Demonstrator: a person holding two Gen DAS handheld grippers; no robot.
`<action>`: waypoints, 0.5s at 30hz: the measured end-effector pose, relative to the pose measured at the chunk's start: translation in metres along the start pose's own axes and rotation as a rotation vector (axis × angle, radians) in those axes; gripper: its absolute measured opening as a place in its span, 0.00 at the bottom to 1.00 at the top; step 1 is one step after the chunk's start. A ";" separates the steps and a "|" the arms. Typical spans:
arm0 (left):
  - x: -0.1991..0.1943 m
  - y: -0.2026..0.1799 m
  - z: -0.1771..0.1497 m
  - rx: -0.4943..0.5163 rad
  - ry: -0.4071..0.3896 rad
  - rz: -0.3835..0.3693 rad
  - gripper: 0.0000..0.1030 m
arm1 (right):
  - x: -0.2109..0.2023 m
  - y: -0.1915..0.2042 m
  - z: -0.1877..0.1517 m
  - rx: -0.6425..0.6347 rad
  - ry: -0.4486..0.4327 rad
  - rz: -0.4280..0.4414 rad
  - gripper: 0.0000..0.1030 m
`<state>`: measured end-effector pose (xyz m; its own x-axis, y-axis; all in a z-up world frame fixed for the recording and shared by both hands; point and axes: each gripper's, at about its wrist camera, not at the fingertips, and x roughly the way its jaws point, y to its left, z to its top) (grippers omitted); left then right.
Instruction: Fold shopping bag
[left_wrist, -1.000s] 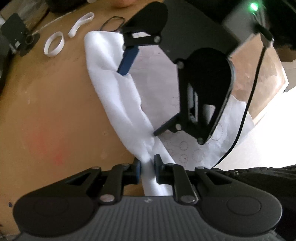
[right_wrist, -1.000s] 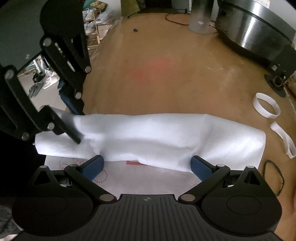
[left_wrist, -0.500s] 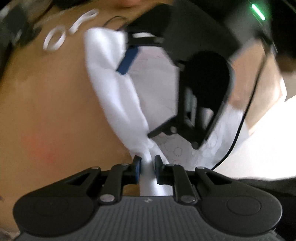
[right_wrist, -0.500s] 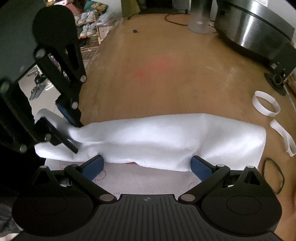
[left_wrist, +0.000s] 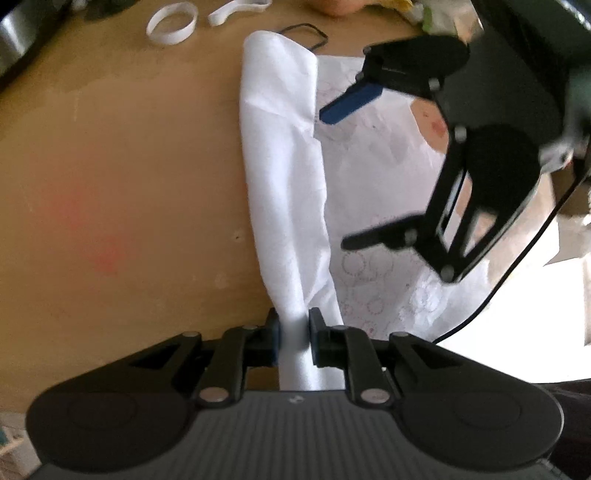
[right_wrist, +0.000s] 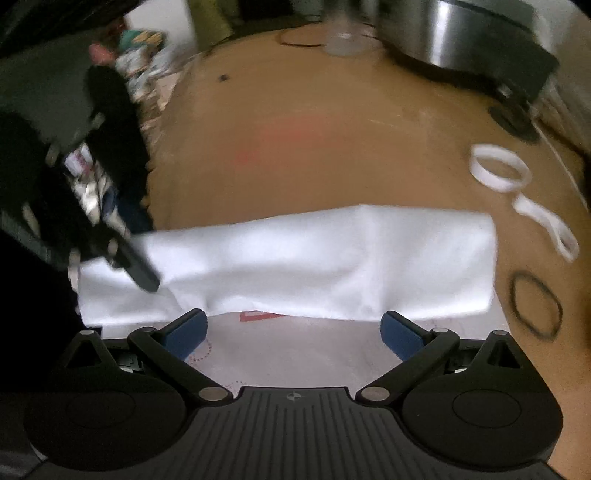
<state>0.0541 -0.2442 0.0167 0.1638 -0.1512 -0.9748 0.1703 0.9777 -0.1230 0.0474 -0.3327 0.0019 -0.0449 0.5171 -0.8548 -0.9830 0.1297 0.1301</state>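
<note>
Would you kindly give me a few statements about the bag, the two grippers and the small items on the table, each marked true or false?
1. The left gripper is shut on a bunched end of the white shopping bag. True.
2. The right gripper is clamped on the bag. False: its fingers stand wide apart above the printed layer, gripping nothing.
3. A white band ring lies on the table past the bag's end. True.
4. The black elastic loop is wrapped around the bag. False: it lies loose on the table beside the bag.
5. The bag stands upright and open. False: it lies flat, partly folded over.
</note>
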 end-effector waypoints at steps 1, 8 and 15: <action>-0.001 -0.007 0.001 0.018 0.002 0.020 0.15 | -0.003 -0.003 0.000 0.038 -0.001 0.005 1.00; -0.002 -0.038 -0.009 0.152 0.017 0.160 0.15 | -0.031 -0.055 0.015 0.740 0.039 0.086 1.00; 0.016 -0.030 -0.019 0.199 0.033 0.220 0.15 | -0.004 -0.086 0.054 1.082 0.274 0.016 0.98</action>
<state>0.0332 -0.2730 0.0015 0.1869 0.0692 -0.9799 0.3217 0.9382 0.1277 0.1415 -0.2997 0.0209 -0.2257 0.3385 -0.9135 -0.3145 0.8622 0.3972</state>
